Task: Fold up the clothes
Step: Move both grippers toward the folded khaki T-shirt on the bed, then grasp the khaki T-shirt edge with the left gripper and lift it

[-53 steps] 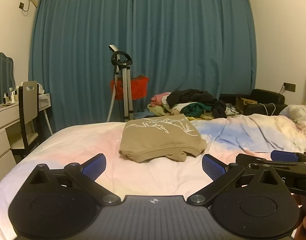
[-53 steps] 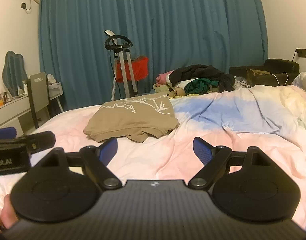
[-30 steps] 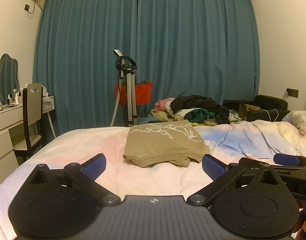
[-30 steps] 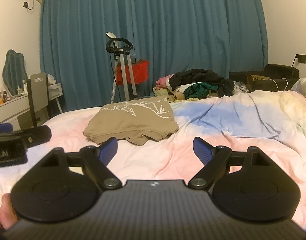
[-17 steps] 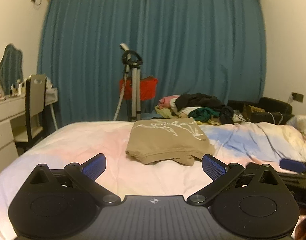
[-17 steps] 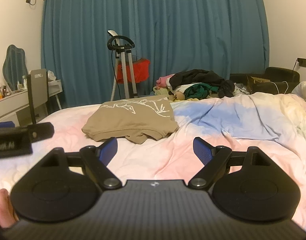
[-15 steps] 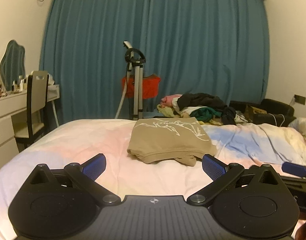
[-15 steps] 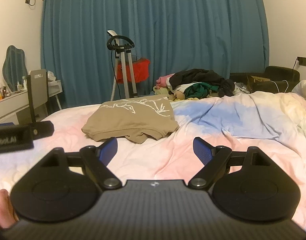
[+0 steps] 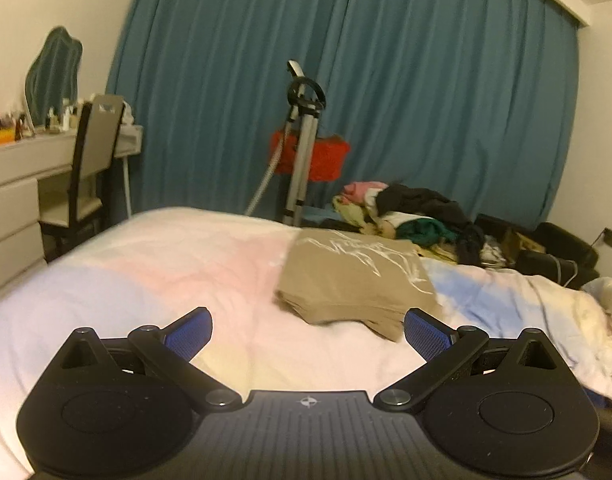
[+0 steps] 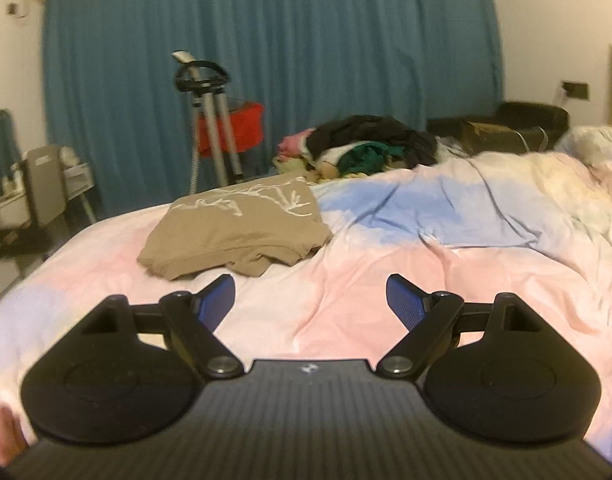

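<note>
A folded tan shirt [image 9: 354,276] with a white print lies on the bed [image 9: 166,264]; it also shows in the right wrist view [image 10: 238,224]. A heap of unfolded clothes [image 9: 410,212] lies beyond the bed's far edge, also seen in the right wrist view [image 10: 366,144]. My left gripper [image 9: 308,332] is open and empty, low over the bed, short of the shirt. My right gripper [image 10: 310,302] is open and empty, near and to the right of the shirt.
Blue curtains [image 9: 386,100] cover the back wall. A garment steamer stand [image 9: 302,148] with a red basket [image 9: 310,156] stands behind the bed. A white desk [image 9: 22,176] and chair [image 9: 90,176] stand at the left. A dark sofa [image 10: 522,124] is at the right.
Both views have swung and blurred: the left wrist view turned left, showing more desk, and the right gripper left its frame. The right wrist view turned right. The shirt has not moved.
</note>
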